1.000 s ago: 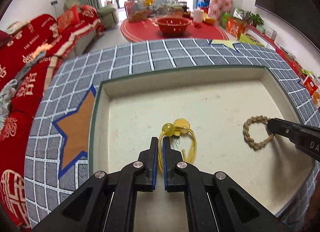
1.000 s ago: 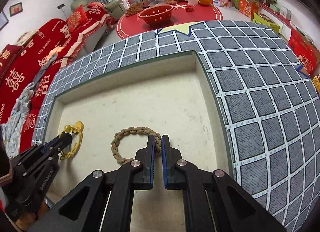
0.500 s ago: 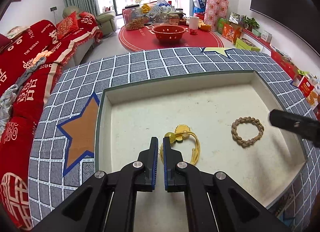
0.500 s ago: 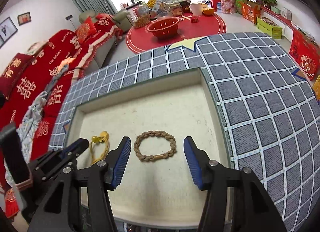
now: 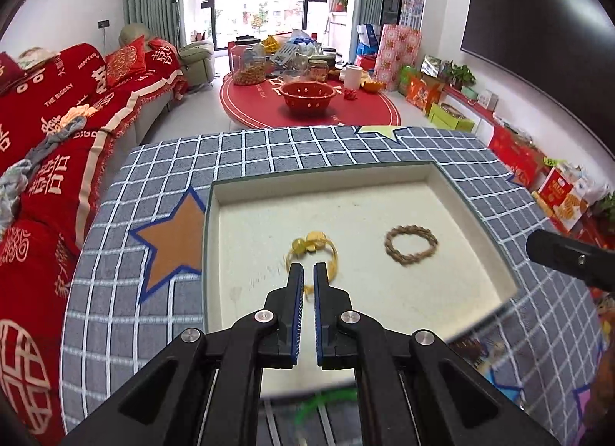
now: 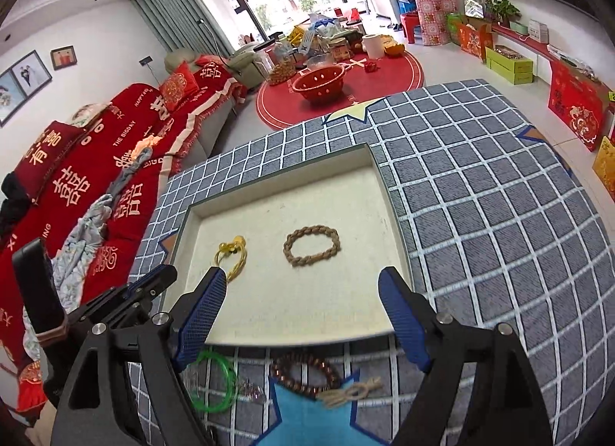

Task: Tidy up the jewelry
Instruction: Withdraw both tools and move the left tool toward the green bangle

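Both grippers have pulled back from the tray (image 6: 388, 192); left gripper (image 5: 308, 273) closed and empty, right gripper (image 6: 301, 284) wide open; inside the tray, gold bracelet (image 6: 230, 256) beside braided bracelet (image 6: 312, 246).

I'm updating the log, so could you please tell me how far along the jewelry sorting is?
Roughly halfway. Done: the braided bracelet and the yellow bracelet lie in the tray. In hand: nothing; the right tongs are open and the left tongs nearly shut, both above the tray. Left: the green bangle, the brown bead bracelet and the twine piece wait outside on the cloth.
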A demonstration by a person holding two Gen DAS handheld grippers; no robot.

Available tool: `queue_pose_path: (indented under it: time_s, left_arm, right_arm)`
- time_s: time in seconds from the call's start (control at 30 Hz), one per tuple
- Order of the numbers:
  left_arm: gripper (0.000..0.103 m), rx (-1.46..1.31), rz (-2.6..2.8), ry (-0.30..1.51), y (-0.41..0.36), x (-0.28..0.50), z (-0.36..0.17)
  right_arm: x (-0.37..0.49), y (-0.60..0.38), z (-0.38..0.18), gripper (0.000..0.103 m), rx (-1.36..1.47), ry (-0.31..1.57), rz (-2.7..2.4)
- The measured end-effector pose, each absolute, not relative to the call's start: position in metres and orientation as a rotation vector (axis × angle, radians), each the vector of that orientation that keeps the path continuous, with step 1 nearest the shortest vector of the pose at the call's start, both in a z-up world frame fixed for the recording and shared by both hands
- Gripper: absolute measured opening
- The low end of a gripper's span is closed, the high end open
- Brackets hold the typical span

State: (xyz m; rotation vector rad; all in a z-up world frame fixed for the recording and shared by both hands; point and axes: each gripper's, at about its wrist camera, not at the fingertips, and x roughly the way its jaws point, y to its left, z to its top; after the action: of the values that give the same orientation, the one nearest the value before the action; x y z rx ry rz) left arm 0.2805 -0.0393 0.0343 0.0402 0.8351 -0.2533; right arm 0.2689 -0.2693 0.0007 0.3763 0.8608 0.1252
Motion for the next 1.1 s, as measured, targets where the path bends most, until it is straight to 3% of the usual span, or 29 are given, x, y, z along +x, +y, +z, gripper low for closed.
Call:
queue_pose_path:
  time_s: [0.03, 0.07, 0.1, 0.23, 0.33, 0.57, 0.83, 1.1]
  left_arm:
    - [0.041, 0.038, -0.254, 0.834, -0.039, 0.274, 0.035]
    - [0.076, 0.036, -0.252, 0.834, -0.037, 0.267, 0.038]
    - [0.103, 0.035, -0.231, 0.834, -0.035, 0.26, 0.039]
    - [0.103, 0.035, -0.219, 0.765, -0.032, 0.236, 0.034]
    - [0.103, 0.064, -0.2, 0.741, -0.033, 0.214, 0.021]
    - [0.103, 0.035, -0.206, 0.82, -0.018, 0.184, -0.031]
    - [0.103, 0.05, -0.202, 0.885, -0.017, 0.15, -0.097]
    - [0.103, 0.023, -0.163, 0.956, -0.004, 0.139, -0.122]
  right_arm:
    - [0.261, -0.27, 0.002, 0.084, 0.376, 0.858, 0.123]
    - [0.255, -0.27, 0.003, 0.084, 0.377, 0.856, 0.123]
    - [0.247, -0.271, 0.004, 0.084, 0.382, 0.855, 0.119]
    - [0.22, -0.275, 0.004, 0.084, 0.405, 0.845, 0.102]
    - [0.2, -0.277, 0.003, 0.102, 0.427, 0.836, 0.095]
    - [0.155, -0.278, -0.001, 0.103, 0.487, 0.761, 0.072]
    - [0.126, -0.262, -0.027, 0.103, 0.371, 0.897, 0.049]
    - [0.101, -0.257, -0.07, 0.103, 0.312, 1.001, -0.018]
